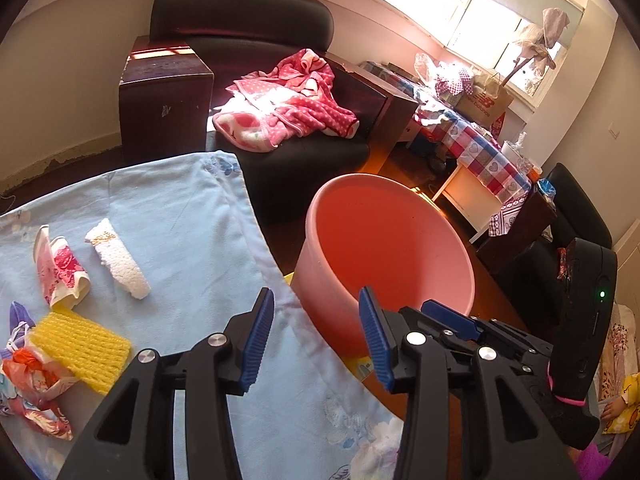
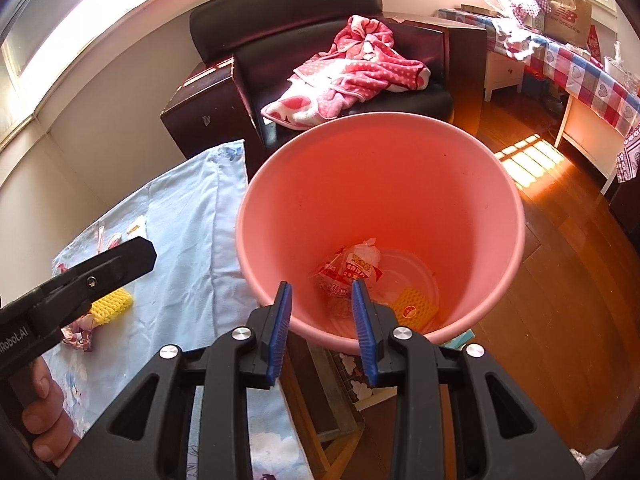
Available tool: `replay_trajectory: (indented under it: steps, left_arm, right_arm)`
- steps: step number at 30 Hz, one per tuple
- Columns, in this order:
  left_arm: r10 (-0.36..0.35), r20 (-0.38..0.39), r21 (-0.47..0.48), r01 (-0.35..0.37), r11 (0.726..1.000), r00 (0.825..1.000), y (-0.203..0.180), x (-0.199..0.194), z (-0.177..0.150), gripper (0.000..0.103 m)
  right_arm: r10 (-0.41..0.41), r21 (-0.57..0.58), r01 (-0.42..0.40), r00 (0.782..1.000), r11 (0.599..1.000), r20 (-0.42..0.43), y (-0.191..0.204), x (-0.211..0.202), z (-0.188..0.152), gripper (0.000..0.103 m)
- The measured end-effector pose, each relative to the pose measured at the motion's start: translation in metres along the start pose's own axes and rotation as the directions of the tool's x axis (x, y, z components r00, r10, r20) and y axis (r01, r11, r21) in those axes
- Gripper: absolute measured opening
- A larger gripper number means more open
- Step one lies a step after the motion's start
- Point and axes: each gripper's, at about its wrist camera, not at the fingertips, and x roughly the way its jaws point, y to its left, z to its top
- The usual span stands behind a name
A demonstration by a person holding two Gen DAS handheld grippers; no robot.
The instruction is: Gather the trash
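Note:
A pink bin [image 1: 384, 276] [image 2: 400, 184] stands beside the table's right edge. Inside it lie a clear plastic wrapper [image 2: 352, 272] and a yellow foam net [image 2: 414, 308]. My right gripper [image 2: 322, 308] is open and empty above the bin's near rim. My left gripper [image 1: 316, 320] is open and empty over the table's right edge. On the blue cloth [image 1: 180, 216] lie a white foam piece [image 1: 118, 260], a pink printed wrapper [image 1: 60, 268], a yellow foam net [image 1: 80, 346] and crumpled coloured wrappers [image 1: 28, 376].
A dark armchair [image 1: 248, 24] with a pink blanket [image 1: 288, 100] stands behind the table. A side table with a checked cloth [image 1: 480, 148] runs along the window wall. The floor [image 2: 560, 260] is wood. The right gripper's body [image 1: 580, 340] shows at the left wrist view's right.

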Motion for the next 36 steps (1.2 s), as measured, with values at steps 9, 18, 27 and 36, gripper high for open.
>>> replay_trajectory:
  steps: [9,18,27,36]
  left_arm:
    - [0.164,0.058,-0.024,-0.163,0.986,0.985,0.049,-0.054,-0.031,0.046]
    - [0.319,0.117,-0.126,-0.305,0.944,0.940,0.120,-0.128,-0.068,0.047]
    - [0.439,0.060,-0.326,-0.398,0.858,0.897,0.204,-0.167,-0.112,0.048]
    - [0.454,-0.004,-0.417,-0.414,0.809,0.891,0.246,-0.153,-0.119,0.048]
  right_arm:
    - [0.100,-0.123,-0.105,0.994,0.987,-0.049,0.066,0.013,-0.008,0.032]
    - [0.190,-0.225,-0.209,0.976,0.952,-0.104,0.130,0.022,-0.022,0.032]
    - [0.245,-0.287,-0.280,0.958,0.916,-0.151,0.167,0.032,-0.030,0.032]
    - [0.244,-0.326,-0.292,0.953,0.899,-0.182,0.188,0.046,-0.029,0.032]
